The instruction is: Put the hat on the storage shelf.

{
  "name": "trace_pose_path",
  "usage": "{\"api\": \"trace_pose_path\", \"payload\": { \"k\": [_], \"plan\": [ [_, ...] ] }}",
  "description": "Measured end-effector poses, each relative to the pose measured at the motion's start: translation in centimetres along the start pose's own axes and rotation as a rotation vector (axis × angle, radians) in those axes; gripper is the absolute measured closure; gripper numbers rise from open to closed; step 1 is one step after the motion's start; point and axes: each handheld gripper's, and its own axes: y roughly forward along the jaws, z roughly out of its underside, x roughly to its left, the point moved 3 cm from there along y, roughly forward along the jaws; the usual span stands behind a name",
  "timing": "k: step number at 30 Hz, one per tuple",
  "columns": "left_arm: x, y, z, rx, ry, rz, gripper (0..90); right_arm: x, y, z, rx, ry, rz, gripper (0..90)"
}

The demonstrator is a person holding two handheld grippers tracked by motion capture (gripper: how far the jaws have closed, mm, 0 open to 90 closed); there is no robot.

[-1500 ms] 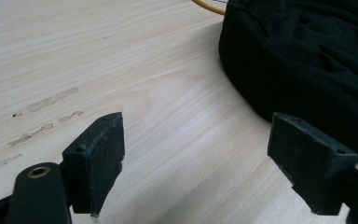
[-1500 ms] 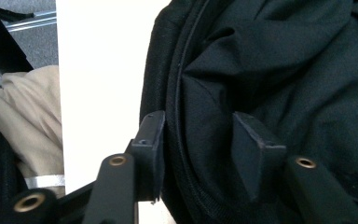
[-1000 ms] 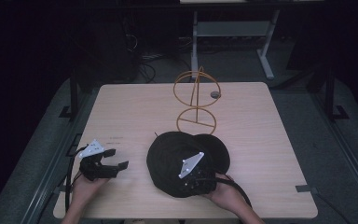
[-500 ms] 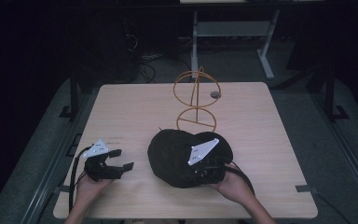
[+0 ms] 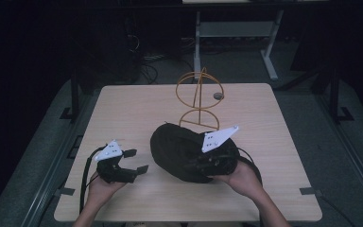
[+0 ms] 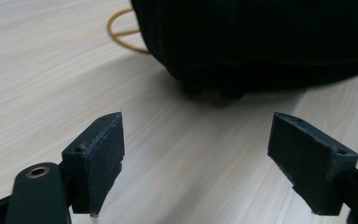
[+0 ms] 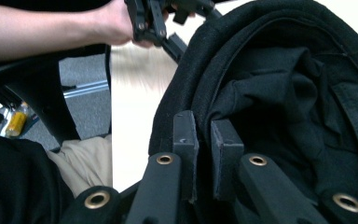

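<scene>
A black fabric hat is near the table's middle front, tilted up on its right side. My right gripper is shut on the hat's brim, and in the right gripper view its jaws pinch the dark cloth. Just behind the hat stands a gold wire stand with a ring base and a hoop on top. To the hat's left my left gripper is held open with nothing between its jaws. In the left gripper view it faces the hat and the stand's gold ring.
A small dark round disc lies on the light wooden table beside the stand. Behind the table are a white desk frame and cables on the floor.
My right gripper has risen and shifted right and away with the hat, tipping the hat up. My left gripper has moved a little to the right, toward the hat.
</scene>
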Motion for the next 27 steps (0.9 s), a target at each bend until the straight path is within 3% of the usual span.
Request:
{"api": "trace_pose_path", "payload": {
  "k": [12,19,23,27],
  "plan": [
    [-0.8,0.3,-2.8,-0.055,0.028,0.026,17.6,0.1,-1.8,-2.0,-0.049,-0.004,-0.004,82.9],
    [-0.9,1.7,-4.4,-0.042,0.066,0.035,17.2,0.0,-2.4,-2.5,-0.059,-0.009,-0.019,82.8],
    [-0.5,2.3,-4.8,-0.043,0.046,0.041,18.2,0.1,-2.7,-3.0,-0.067,-0.013,-0.039,82.9],
    [-0.1,2.8,-5.1,-0.057,0.016,0.058,26.7,0.1,-2.8,-3.3,-0.067,-0.021,-0.062,82.9]
  ]
}}
